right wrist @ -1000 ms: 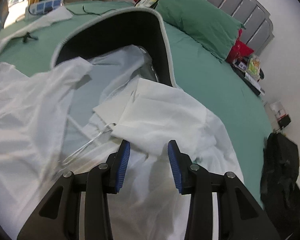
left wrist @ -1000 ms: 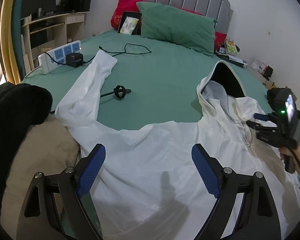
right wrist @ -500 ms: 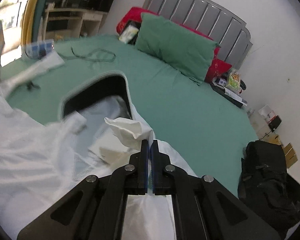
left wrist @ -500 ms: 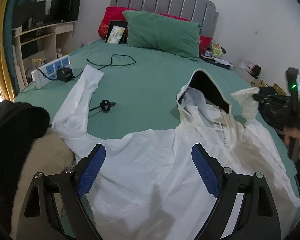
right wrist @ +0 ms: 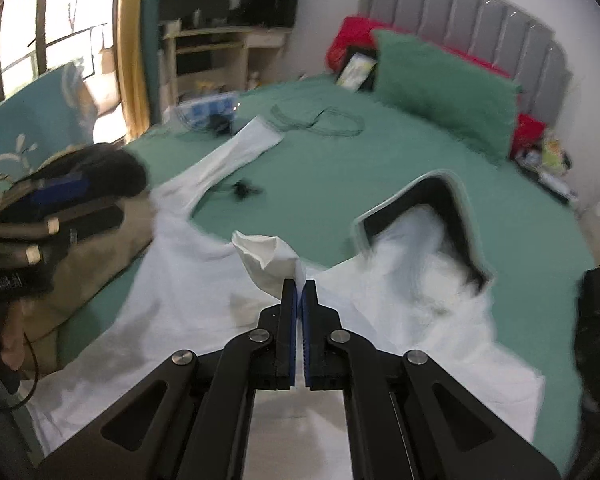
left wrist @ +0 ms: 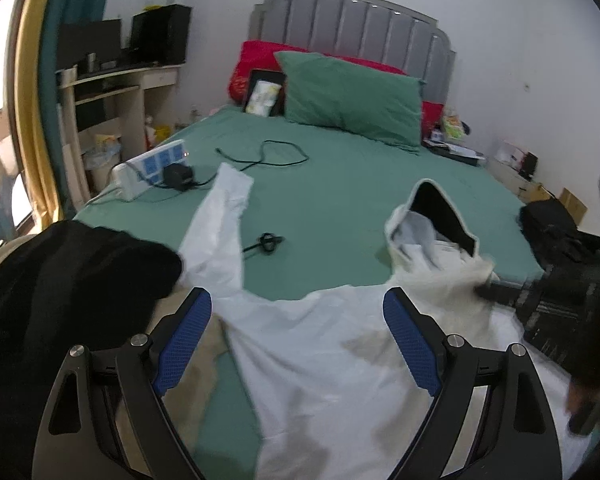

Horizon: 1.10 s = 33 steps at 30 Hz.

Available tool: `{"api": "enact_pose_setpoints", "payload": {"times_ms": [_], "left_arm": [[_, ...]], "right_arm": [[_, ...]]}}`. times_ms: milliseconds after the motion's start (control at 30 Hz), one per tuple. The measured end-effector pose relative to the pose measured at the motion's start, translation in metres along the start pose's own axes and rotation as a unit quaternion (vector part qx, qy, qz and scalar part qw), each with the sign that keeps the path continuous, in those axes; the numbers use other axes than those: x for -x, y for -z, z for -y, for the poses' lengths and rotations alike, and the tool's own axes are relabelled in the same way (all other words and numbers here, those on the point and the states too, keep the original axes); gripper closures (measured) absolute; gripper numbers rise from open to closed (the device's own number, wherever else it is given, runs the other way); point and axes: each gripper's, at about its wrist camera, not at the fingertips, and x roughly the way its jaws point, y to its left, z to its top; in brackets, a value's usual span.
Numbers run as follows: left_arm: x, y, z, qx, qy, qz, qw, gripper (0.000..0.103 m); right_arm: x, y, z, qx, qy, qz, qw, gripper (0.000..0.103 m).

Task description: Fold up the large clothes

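A large white hooded garment (left wrist: 324,344) lies spread on the green bed (left wrist: 340,184), hood (left wrist: 432,216) toward the pillows, one sleeve (left wrist: 220,216) stretched to the far left. My left gripper (left wrist: 296,340) is open and empty above the garment's chest. My right gripper (right wrist: 299,292) is shut on the cuff of the other sleeve (right wrist: 268,260) and holds it lifted over the garment's body (right wrist: 204,280). The hood (right wrist: 420,216) lies to its right.
A power strip (left wrist: 148,168) with a black cable (left wrist: 268,156) and a small black item (left wrist: 266,240) lie on the bed. A black cloth (left wrist: 68,280) over a beige cushion sits at near left. A green pillow (left wrist: 352,100) is by the headboard. A black bag (left wrist: 556,232) is at right.
My right gripper closed on the sleeve cuff, lifted it and carried it leftward over the garment's body. The left gripper rose and pulled back a little, still open.
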Motion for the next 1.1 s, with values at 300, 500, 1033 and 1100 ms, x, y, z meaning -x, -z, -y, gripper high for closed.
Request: {"api": "enact_pose_setpoints", "payload": {"times_ms": [300,500,1033,1100], "left_arm": [[-0.019,0.005,-0.021,0.014,-0.006,-0.032,0.9994,0.013],[-0.036,0.008,-0.021,0.004,0.004,-0.061,0.9981,0.013],[-0.166,-0.034,-0.037,-0.063,-0.054,-0.154,0.9846,0.017],[-0.185,-0.028,-0.034,-0.064,-0.065,-0.171,0.9811,0.017]], "right_arm": [[-0.058,0.044,-0.025,0.002,-0.057,-0.106,0.993,0.099],[-0.044,0.06,-0.014,-0.019,-0.07,-0.1,0.992,0.041],[0.006,0.093,0.068,-0.104,-0.039,-0.067,0.992,0.041],[0.012,0.099,0.074,-0.108,-0.038,-0.064,0.991,0.041]]}}
